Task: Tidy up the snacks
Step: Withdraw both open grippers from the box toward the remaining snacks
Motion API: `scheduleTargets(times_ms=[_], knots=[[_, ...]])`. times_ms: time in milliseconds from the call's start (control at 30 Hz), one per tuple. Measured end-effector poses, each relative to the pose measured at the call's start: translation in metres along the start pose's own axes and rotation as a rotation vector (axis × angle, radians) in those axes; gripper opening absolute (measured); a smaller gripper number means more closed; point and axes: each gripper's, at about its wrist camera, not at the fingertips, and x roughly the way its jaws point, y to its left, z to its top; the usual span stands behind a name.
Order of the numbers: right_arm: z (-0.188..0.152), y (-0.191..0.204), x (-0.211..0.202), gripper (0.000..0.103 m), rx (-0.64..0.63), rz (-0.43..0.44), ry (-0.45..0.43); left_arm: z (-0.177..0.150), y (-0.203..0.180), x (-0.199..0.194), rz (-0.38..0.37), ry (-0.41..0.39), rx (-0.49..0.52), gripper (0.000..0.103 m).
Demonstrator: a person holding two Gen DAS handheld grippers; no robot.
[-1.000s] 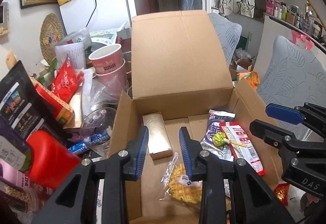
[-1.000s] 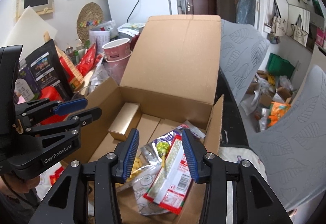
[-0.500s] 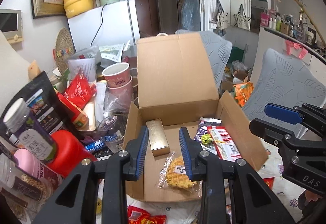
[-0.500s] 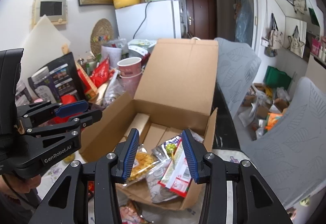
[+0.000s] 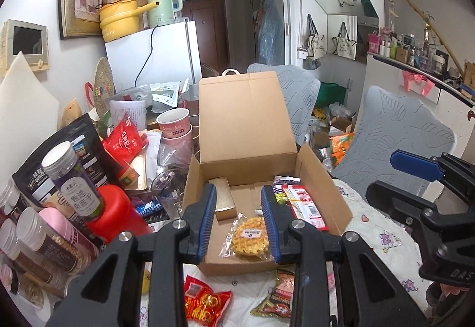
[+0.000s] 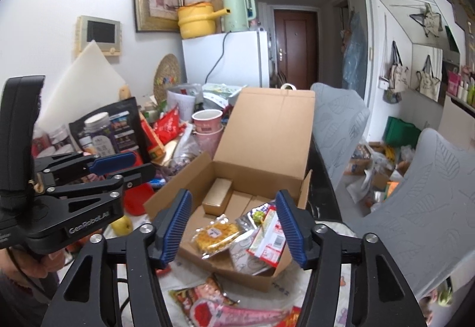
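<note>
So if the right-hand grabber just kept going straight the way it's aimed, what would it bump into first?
Probably the wrapped waffle lying at the front of the open cardboard box. The right gripper, holding nothing, points down at it, though depth is hard to judge.

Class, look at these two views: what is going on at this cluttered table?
A person holds two handheld grippers over an open cardboard box and is sorting snacks. Inside lie a gold rectangular box, a wrapped yellow waffle and a red-and-white packet. The left gripper and the right gripper hold nothing; the right one's jaws have just been opening. More red snack packets lie on the table before the box.
</note>
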Motion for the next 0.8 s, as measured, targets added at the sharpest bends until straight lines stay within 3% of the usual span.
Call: scheduleTargets(times_ms=[267,300,367,433,800], knots=[[-0.010,0.011,-0.040,0.069,-0.004,0.004,-0.050,-0.013,-0.004,-0.031,0.002,-0.016,-0.008,0.035],[-0.012,0.013,-0.045,0.069,-0.006,0.005,-0.056,-0.016,-0.004,-0.035,0.000,-0.018,-0.009,0.040],[-0.015,0.017,-0.051,0.070,-0.008,0.011,-0.063,-0.020,-0.004,-0.042,0.002,-0.037,-0.018,0.074],[-0.018,0.020,-0.057,0.072,-0.012,0.016,-0.067,-0.025,-0.005,-0.054,0.023,-0.084,-0.021,0.085],[-0.048,0.032,-0.091,0.082,-0.004,0.011,-0.084,-0.048,-0.011,-0.091,0.027,-0.117,-0.011,0.088]])
